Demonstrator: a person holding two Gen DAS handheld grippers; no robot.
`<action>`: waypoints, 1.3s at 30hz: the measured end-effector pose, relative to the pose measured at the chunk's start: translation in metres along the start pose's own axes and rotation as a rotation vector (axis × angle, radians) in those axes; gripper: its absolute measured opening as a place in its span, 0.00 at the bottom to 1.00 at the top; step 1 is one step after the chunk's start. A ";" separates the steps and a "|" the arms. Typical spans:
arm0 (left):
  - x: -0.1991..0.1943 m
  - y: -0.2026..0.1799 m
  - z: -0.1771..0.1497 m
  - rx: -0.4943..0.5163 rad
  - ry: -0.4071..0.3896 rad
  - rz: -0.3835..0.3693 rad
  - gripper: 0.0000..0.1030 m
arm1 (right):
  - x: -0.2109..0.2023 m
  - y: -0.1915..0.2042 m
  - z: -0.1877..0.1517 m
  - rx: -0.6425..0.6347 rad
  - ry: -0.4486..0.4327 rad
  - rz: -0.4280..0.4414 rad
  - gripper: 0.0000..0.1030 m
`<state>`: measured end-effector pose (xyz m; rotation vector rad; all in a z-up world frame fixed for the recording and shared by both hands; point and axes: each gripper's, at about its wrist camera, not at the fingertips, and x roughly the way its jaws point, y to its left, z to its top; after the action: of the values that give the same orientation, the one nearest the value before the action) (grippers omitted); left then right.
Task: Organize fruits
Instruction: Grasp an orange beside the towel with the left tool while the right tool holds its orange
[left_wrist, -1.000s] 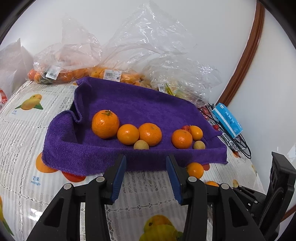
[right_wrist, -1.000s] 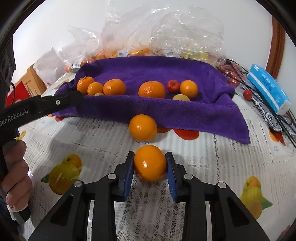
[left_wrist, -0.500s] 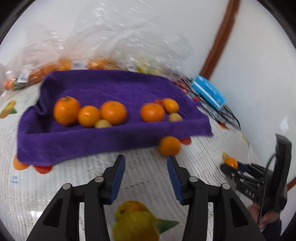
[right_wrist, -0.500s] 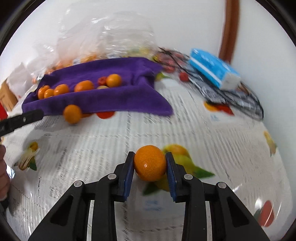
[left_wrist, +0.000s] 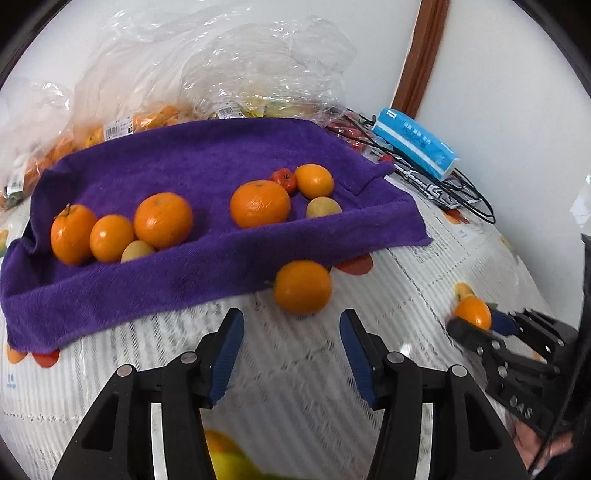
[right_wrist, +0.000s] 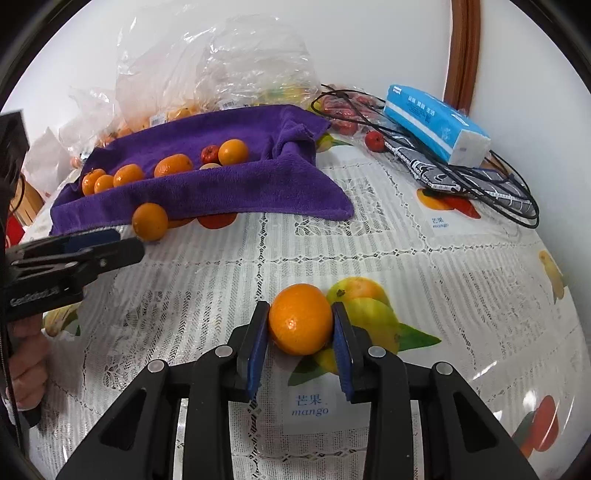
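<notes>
Right wrist view: right gripper is clamped on an orange, both blue pads pressed to its sides, low centre of frame over a printed mango on the tablecloth. Print below the fruit reads "芒果 mango"; the same caption repeats at right, near the black cables.

Left wrist view: left gripper has its jaws opening with nothing between them. A loose orange lies just beyond the tips, at the front edge of the purple towel. This view alone shows the towel's contents clearly: three oranges and a pale fruit at left, a fourth orange, a small red fruit and two more at right. The held orange shows only as a sliver at far right (mostly behind the right gripper's fingers).

Only the right view shows the side of the left gripper, at the left edge, lettered "GenRobot.AI" (blurred), with a hand below it, cut off. Blue tissue pack at upper right: print unreadable. Bag labels at top too small to read.
</notes>
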<state>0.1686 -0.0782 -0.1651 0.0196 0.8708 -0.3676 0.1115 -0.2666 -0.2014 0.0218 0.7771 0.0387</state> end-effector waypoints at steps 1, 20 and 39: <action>0.003 -0.002 0.002 -0.005 -0.001 0.012 0.50 | 0.000 -0.001 0.000 0.003 0.000 0.003 0.32; 0.017 -0.008 0.016 -0.063 -0.019 0.035 0.32 | 0.000 -0.005 -0.001 0.020 -0.001 0.004 0.33; 0.018 -0.010 0.017 -0.053 -0.018 0.044 0.32 | 0.000 -0.006 0.000 0.028 0.000 0.001 0.35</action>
<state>0.1883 -0.0960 -0.1667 -0.0139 0.8610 -0.3031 0.1118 -0.2721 -0.2021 0.0493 0.7781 0.0290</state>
